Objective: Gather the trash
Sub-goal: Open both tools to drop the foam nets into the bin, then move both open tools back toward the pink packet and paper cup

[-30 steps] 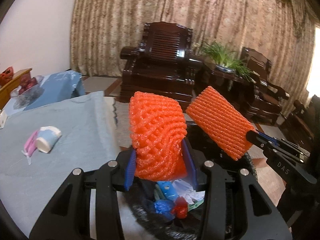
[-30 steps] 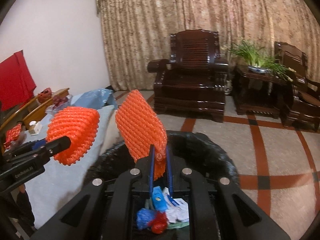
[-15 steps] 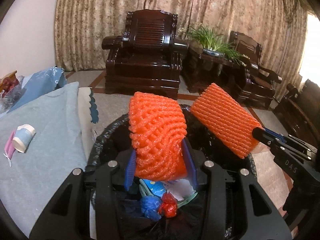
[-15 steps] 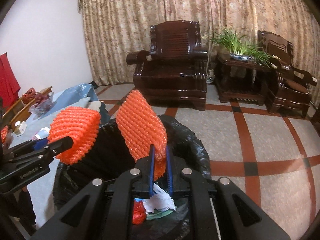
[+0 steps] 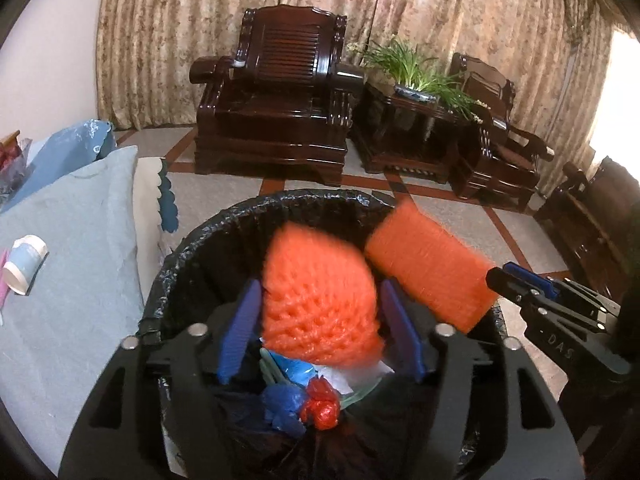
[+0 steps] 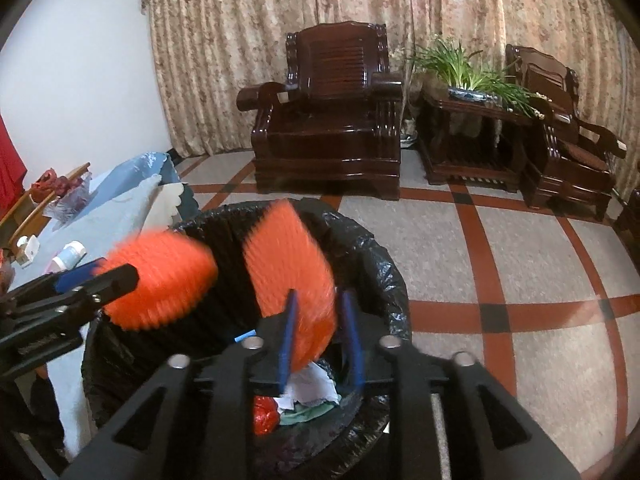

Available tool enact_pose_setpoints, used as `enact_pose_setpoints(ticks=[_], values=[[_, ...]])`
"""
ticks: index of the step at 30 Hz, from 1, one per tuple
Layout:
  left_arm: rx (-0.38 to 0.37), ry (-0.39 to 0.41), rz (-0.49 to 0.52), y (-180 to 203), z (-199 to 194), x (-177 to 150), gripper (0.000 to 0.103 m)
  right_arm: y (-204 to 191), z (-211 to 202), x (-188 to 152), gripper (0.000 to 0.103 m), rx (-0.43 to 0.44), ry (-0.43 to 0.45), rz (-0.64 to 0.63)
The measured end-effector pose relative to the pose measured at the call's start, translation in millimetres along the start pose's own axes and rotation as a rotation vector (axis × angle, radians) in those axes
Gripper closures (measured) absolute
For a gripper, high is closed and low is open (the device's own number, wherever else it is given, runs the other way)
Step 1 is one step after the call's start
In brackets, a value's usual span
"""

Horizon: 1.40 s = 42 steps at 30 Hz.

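Note:
Two orange foam fruit nets hang over a black-lined trash bin point(image 5: 224, 224), which also shows in the right wrist view point(image 6: 376, 256). The left net point(image 5: 320, 300) sits blurred between the spread blue pads of my left gripper point(image 5: 320, 328), which is open. The right net point(image 6: 288, 272) is blurred between the parted pads of my right gripper point(image 6: 320, 332), also open. From the left wrist view the right net point(image 5: 428, 272) is at the right gripper's tip. The bin holds blue, red and white rubbish point(image 5: 304, 392).
A blue-clothed table point(image 5: 72, 264) lies left of the bin with a paper cup point(image 5: 24, 264) on it. Dark wooden armchairs point(image 5: 276, 100) and a side table with a plant point(image 5: 416, 76) stand by the curtain across the tiled floor point(image 6: 500, 248).
Both grippers have moved over the bin and their pads have spread apart. Both orange nets are now motion-blurred and lower, slipping out of the grippers toward the bin.

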<state>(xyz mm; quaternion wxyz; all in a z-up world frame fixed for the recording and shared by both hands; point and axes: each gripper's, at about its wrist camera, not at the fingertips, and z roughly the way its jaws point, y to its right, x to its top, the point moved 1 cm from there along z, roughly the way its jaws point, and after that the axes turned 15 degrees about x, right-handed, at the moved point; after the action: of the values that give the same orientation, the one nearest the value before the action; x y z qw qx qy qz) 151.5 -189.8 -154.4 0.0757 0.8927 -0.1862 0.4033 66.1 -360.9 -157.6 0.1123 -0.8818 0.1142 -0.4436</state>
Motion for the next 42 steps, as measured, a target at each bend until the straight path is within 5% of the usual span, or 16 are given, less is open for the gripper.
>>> enact_pose_setpoints(ticks=[3,5,7,18,42], values=[[0.0,0.004,-0.032,-10.3,-4.7,0.8,0.03,-1.3,-1.2,-1.2,0.053,-0.006,0.001,-0.002],[0.008,0.007,-0.048,-16.4,-8.1,2.3,0.027,-2.7,-1.8,-1.6,0.022,-0.01,0.011,-0.003],[0.019,0.016,-0.067,-25.6,-14.0,3.2,0.022,-5.6,-4.1,-1.5,0.012,-0.003,0.025,-0.005],[0.178,0.112,-0.133,-92.1,-65.0,0.9,0.013,-55.7,-8.1,11.9,0.006,0.123,0.087,-0.062],[0.494,0.116,-0.32,-265.1,-110.6,-33.4,0.013,-202.6,59.3,26.0,0.006,0.321,0.021,-0.249]])
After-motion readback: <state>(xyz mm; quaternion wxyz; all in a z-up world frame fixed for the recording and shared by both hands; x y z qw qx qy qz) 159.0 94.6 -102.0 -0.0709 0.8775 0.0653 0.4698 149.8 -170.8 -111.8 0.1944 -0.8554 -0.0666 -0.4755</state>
